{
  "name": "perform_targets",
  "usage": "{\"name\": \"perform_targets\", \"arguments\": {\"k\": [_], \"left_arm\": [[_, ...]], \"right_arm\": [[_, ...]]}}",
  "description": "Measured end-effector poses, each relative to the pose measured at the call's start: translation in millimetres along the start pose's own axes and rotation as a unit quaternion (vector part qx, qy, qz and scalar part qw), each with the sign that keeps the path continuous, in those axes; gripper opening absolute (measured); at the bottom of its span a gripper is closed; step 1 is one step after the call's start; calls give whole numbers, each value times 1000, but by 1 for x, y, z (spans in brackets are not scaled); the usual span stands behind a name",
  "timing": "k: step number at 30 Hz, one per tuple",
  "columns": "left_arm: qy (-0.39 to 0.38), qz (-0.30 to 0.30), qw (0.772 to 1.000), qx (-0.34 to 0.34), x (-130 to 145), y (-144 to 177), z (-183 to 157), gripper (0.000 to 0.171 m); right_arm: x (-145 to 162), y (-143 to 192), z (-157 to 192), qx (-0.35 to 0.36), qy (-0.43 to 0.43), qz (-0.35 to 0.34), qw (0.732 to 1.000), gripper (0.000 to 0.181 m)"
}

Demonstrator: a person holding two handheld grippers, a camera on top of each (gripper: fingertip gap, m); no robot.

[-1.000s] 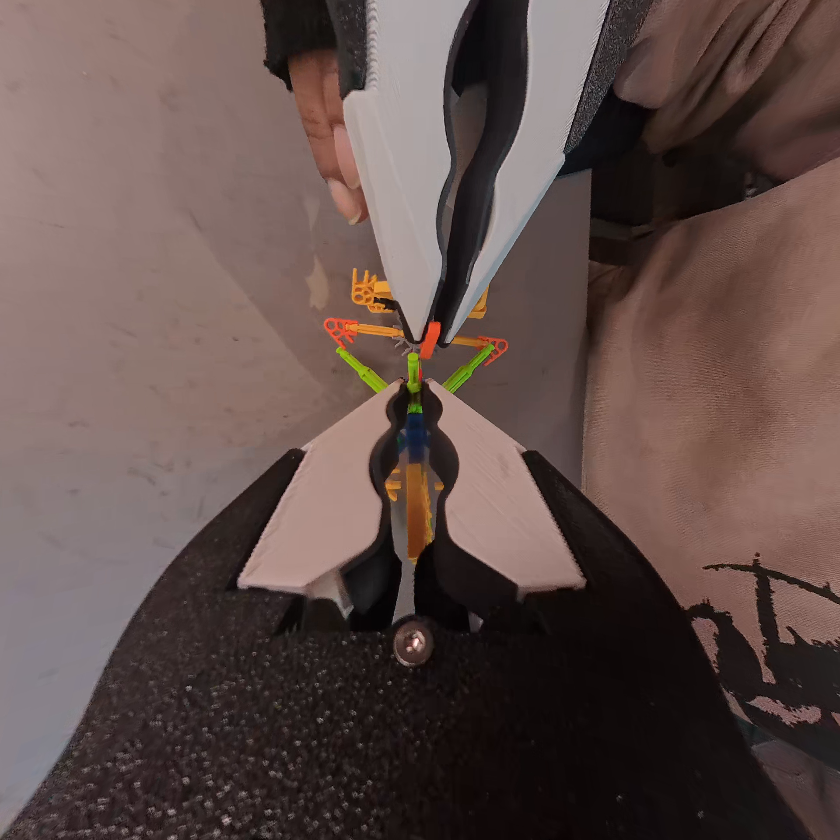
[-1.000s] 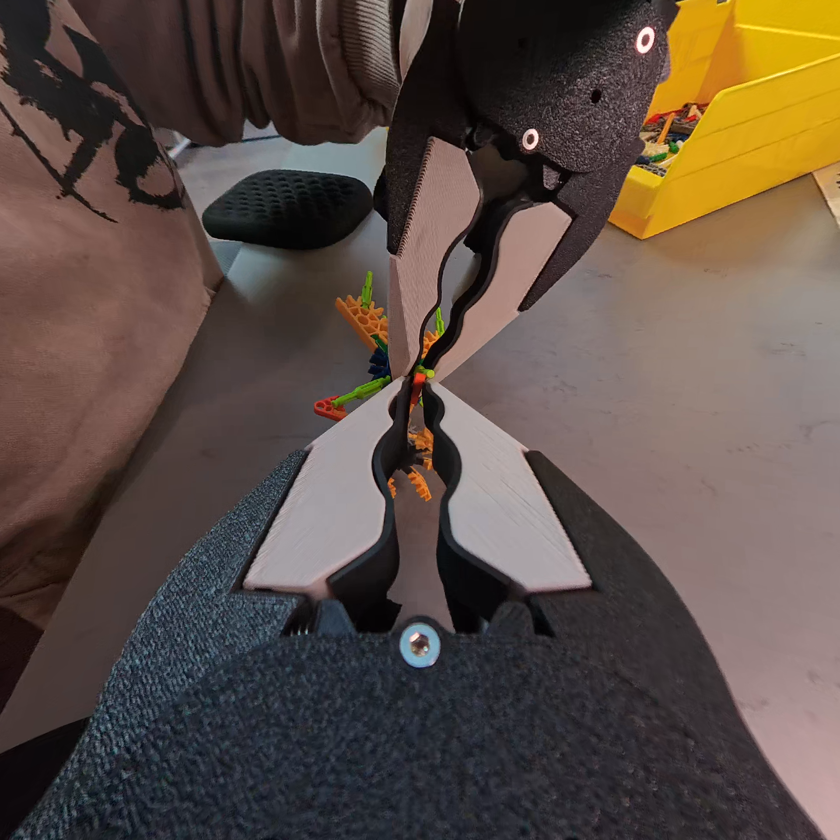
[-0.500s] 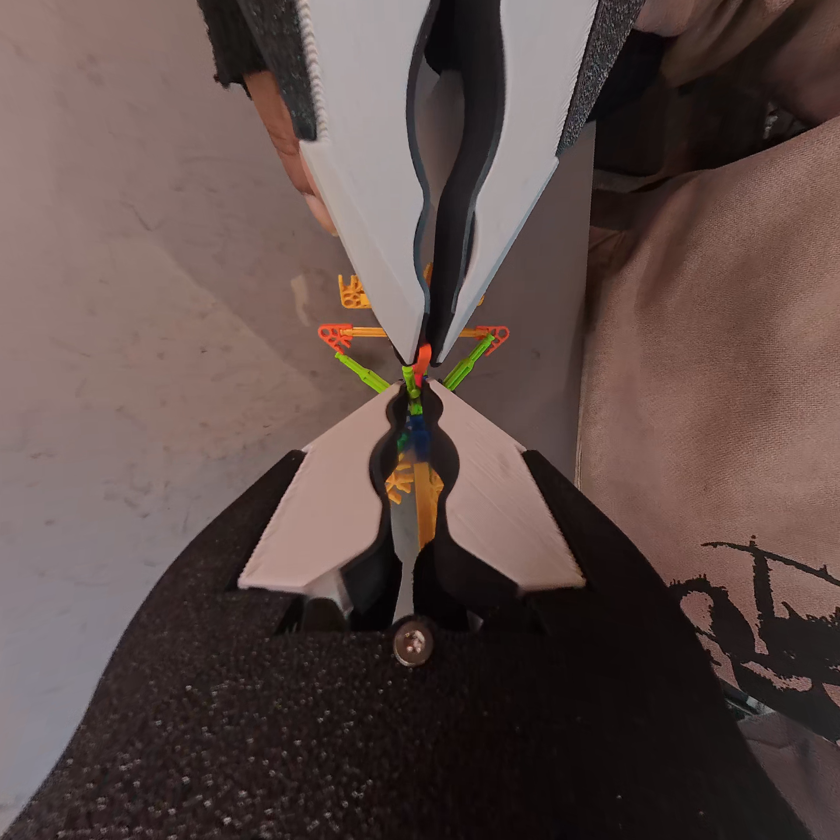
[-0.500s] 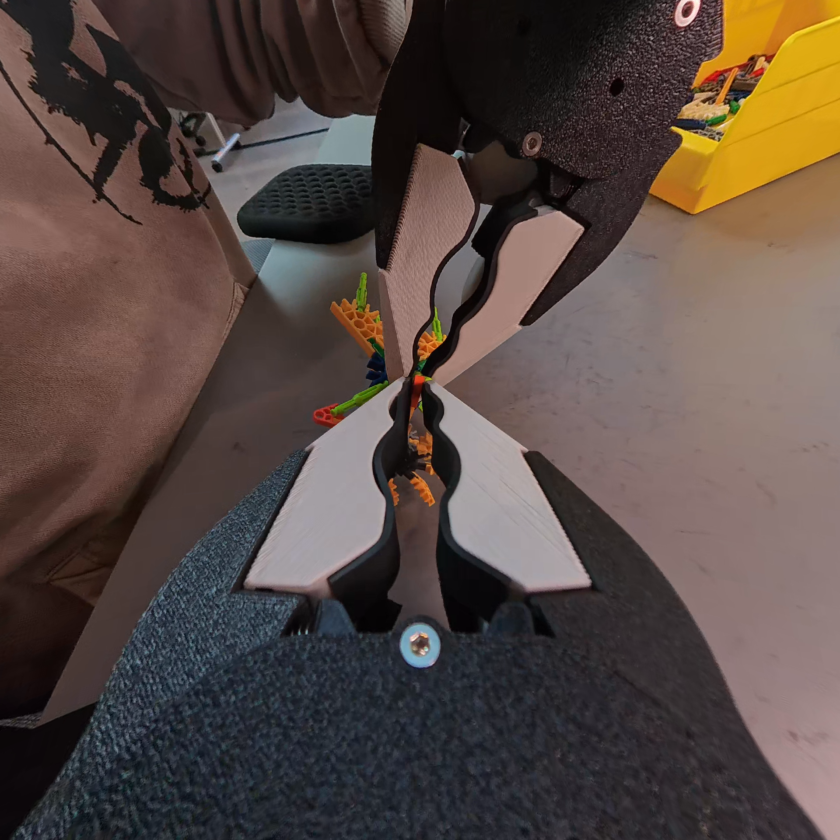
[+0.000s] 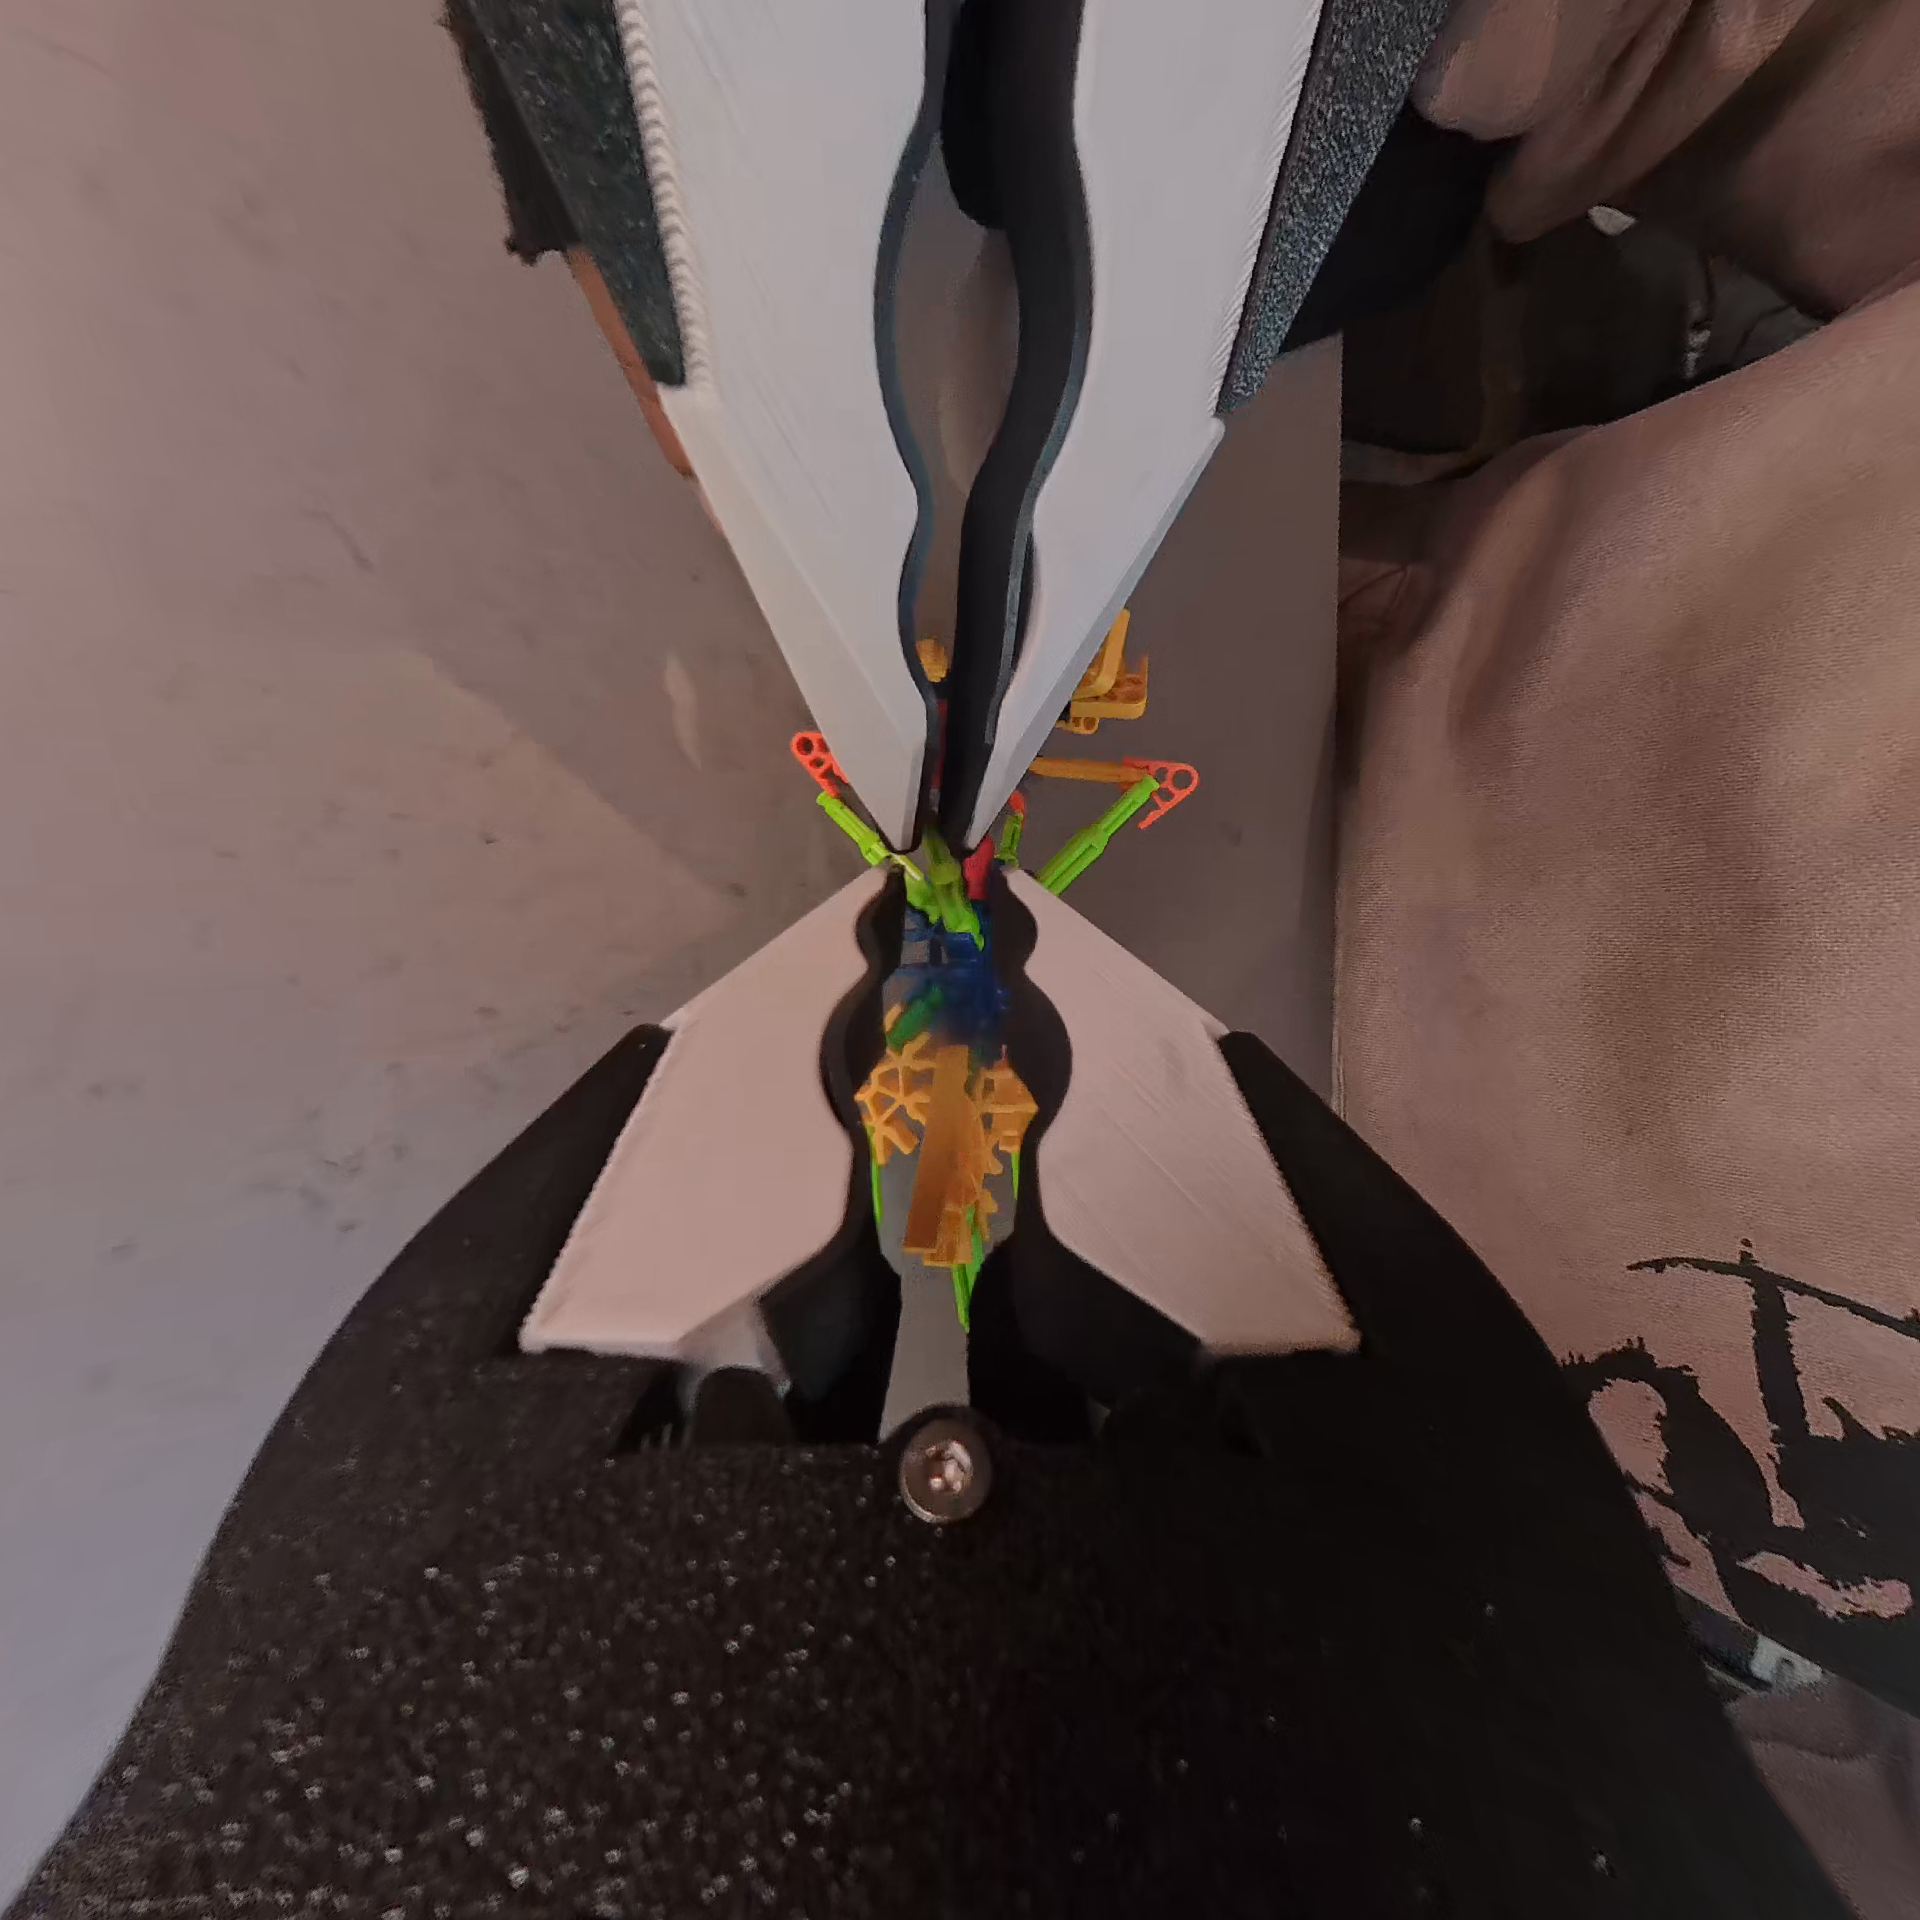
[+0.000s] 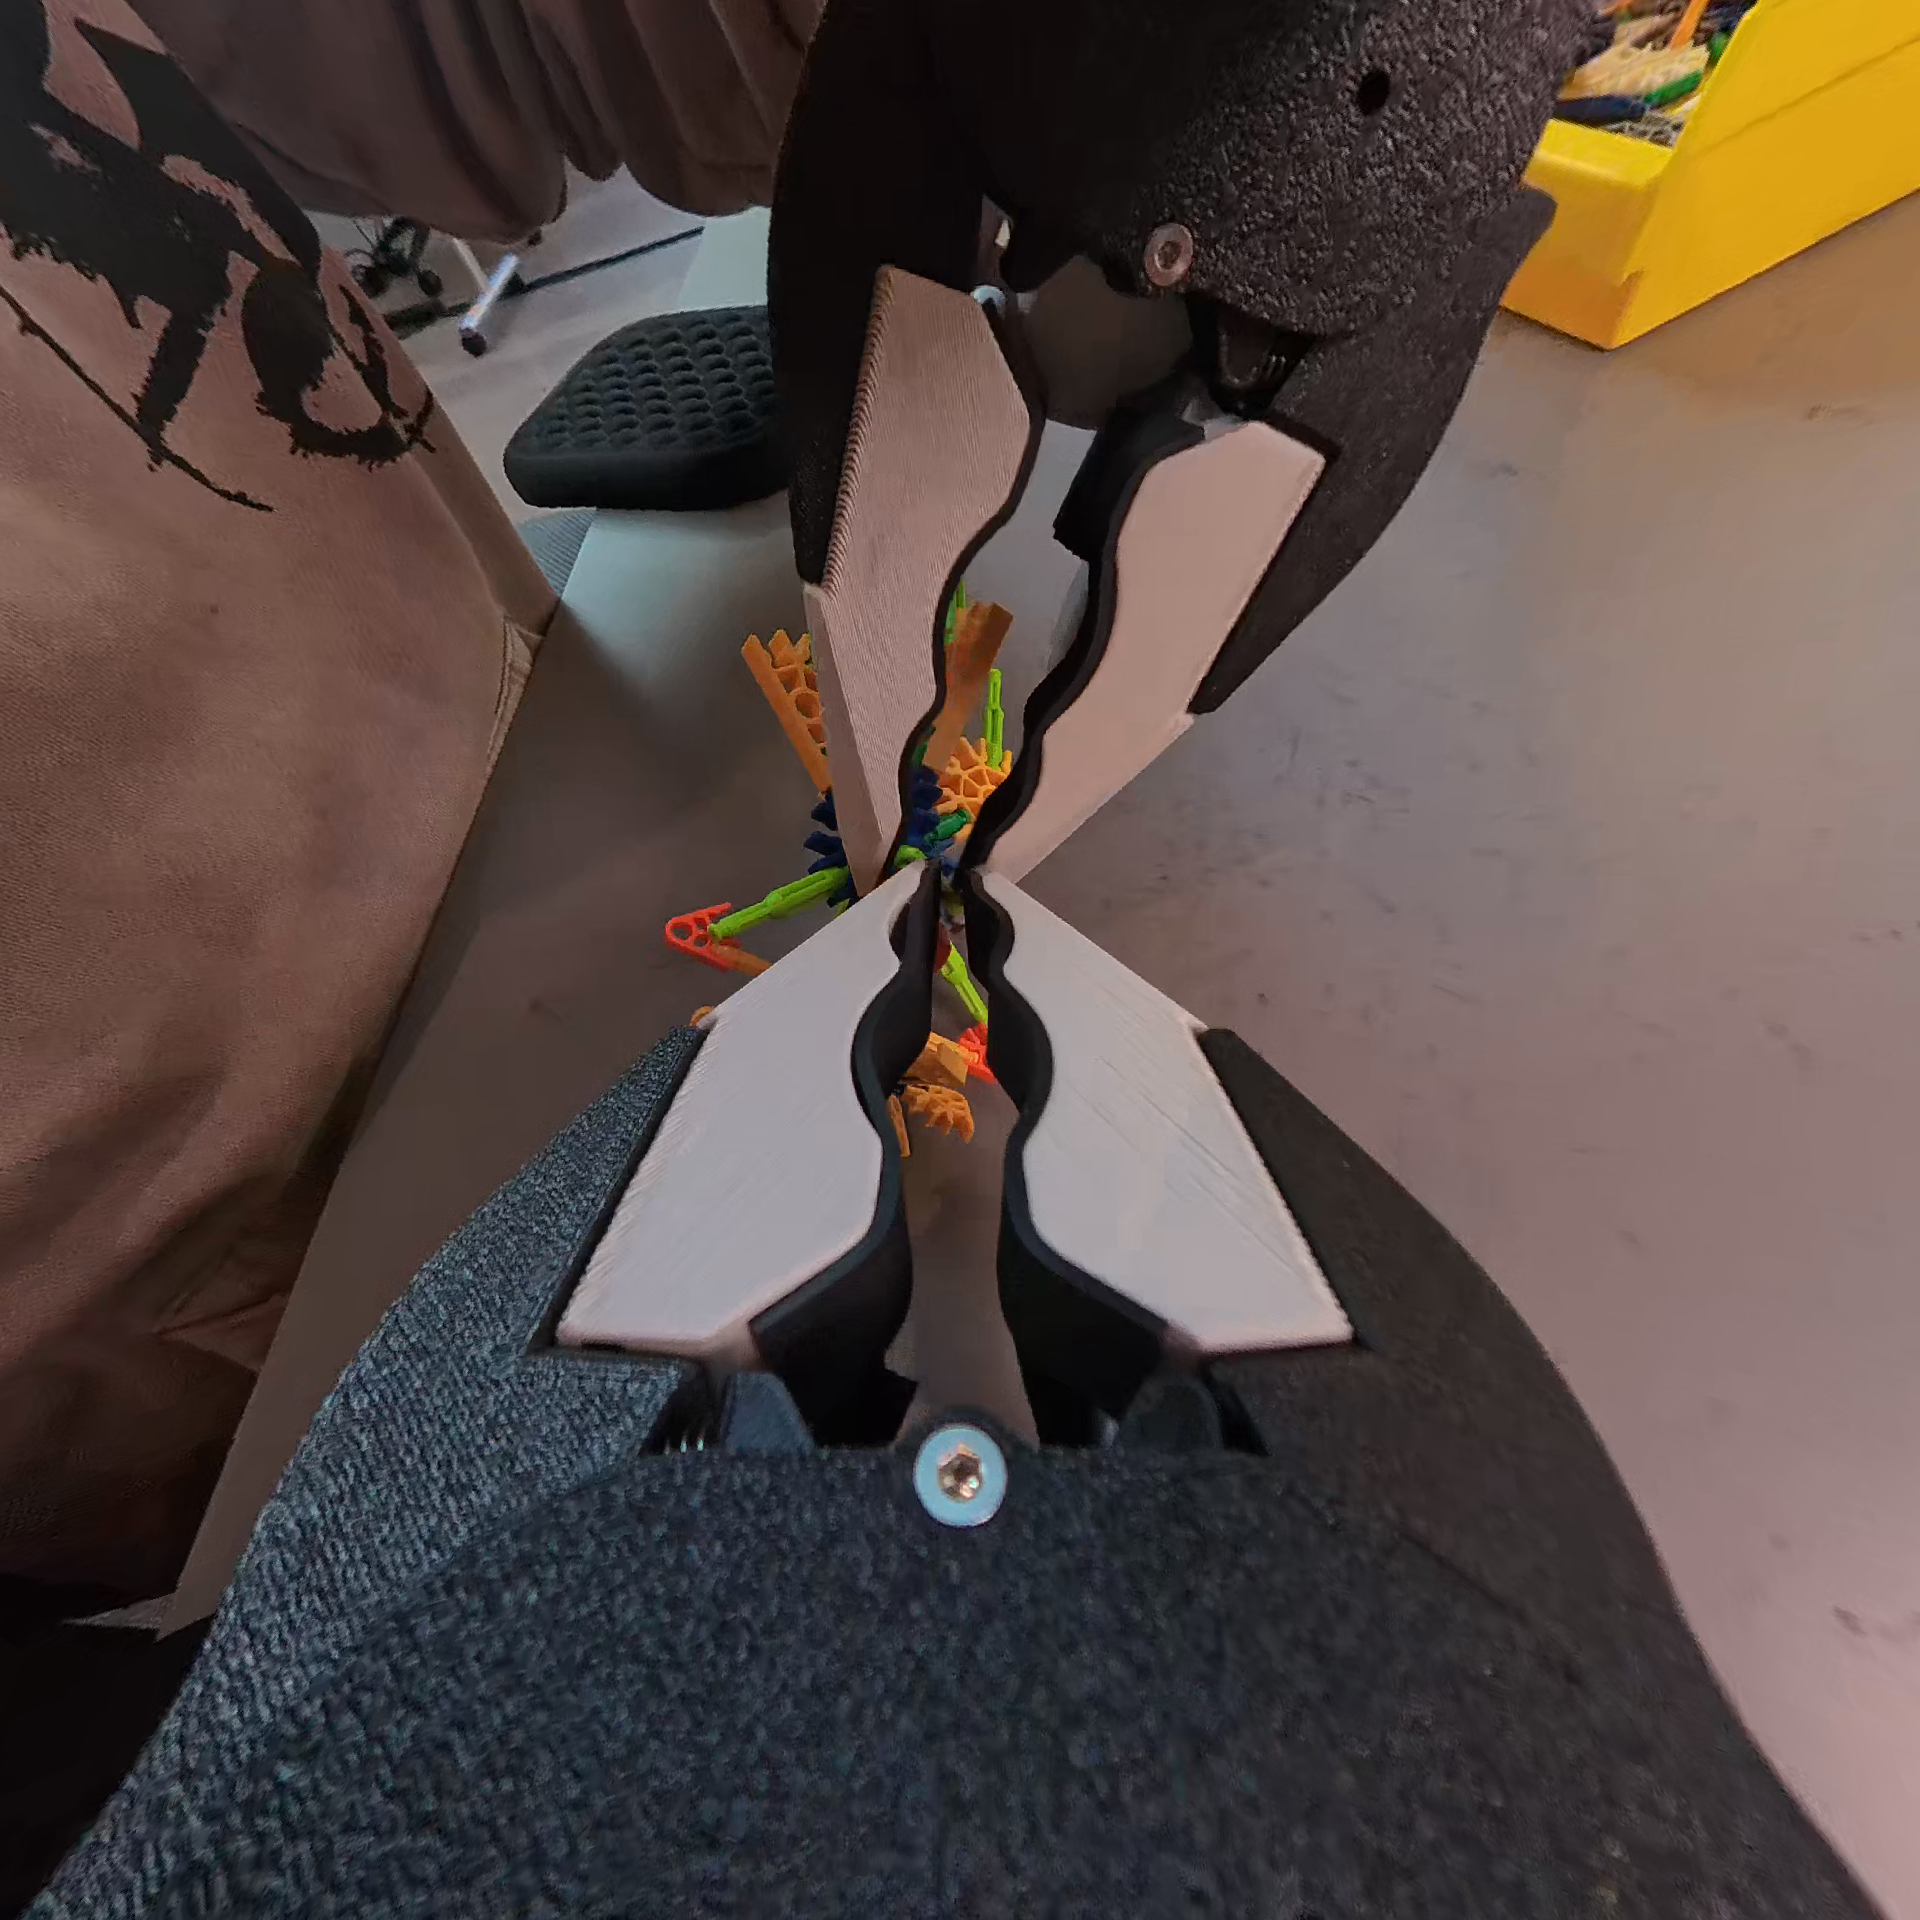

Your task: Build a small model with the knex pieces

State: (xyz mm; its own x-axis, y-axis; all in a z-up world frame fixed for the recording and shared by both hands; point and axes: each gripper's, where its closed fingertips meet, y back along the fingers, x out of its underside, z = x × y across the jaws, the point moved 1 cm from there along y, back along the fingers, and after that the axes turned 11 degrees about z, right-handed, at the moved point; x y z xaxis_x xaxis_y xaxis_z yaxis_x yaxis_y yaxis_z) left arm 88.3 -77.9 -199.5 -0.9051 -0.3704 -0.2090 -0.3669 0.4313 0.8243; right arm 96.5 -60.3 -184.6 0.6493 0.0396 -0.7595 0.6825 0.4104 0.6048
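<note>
Orange, green, blue and red plastic rods and connectors, joined into one small model (image 5: 943,1132), held in the air over a grey table (image 5: 260,623) and close to its near edge. Pinched from two opposite sides: left gripper (image 5: 940,883) closed almost to the tips on the green and blue middle, with the orange snowflake pieces and a flat orange strip lying back in the wavy gap between its fingers. Right gripper (image 6: 945,878) tip to tip with it, jaws drawn nearly together on a red and green piece at the same joint, with only a thin slit left between the black pads. Hard to tell exactly which rod each tip clamps, since the joint is crowded and partly hidden. Green rod (image 6: 774,899) sticking out sideways toward the person, ending in a red connector (image 6: 694,928); a matching pair out on the other side, seen past the fingers in the left wrist view. More orange lattice pieces behind the right gripper's tips, belonging to the same model as far as can be seen. Brown sweatshirt (image 5: 1610,935) with a black print just beside both grippers. Farther off, a yellow bin (image 6: 1714,208) of mixed loose pieces on the table, well apart from the model, and a black perforated pad (image 6: 655,416) beyond the table edge.
</note>
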Motion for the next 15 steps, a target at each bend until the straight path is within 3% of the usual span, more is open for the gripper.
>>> {"name": "perform_targets", "arguments": {"k": [2,8,12,15], "left_arm": [[5,-27,999,-21,-1,11,5,23],[11,-131,988,-79,0,46,9,22],[15,-148,985,-89,-1,36,10,20],[11,-124,988,-91,-3,21,12,18]], "right_arm": [[1,2,-4,-9,-31,-4,999,2],[-3,29,-19,21,-70,-39,997,10],[0,47,-17,55,-84,-18,995,11],[8,38,-6,64,-95,19,993,11]]}}
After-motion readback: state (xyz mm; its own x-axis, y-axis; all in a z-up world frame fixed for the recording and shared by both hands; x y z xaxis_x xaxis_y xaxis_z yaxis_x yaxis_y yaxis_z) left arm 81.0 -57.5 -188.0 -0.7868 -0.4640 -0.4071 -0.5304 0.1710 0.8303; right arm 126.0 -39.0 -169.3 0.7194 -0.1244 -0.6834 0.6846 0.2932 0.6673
